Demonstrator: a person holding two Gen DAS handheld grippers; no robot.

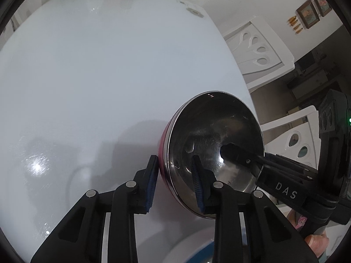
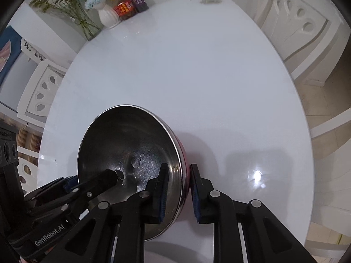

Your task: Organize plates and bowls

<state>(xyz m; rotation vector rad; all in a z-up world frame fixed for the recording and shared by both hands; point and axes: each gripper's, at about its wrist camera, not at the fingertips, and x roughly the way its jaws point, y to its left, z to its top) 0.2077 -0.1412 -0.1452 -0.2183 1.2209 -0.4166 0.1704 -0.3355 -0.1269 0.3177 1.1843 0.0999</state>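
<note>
the steel bowl (image 1: 216, 153) is hanging tilted just above the desk (image 1: 98, 76), left tongs (image 1: 175, 184) and right tongs (image 2: 177, 190) both nearly closed, pinching opposite rim walls equally near.

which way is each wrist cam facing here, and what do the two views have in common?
Left wrist: rides the left gripper, looks steeply down at the white table; its fingers straddle the steel bowl wall; a bit of a hand shows at lower right.
Right wrist: rides the right gripper, also looks steeply down; its fingers pinch the opposite side of the steel bowl.
Shared: the bowl, table, jars and white vase at the far edge; each view shows the other gripper.
</note>
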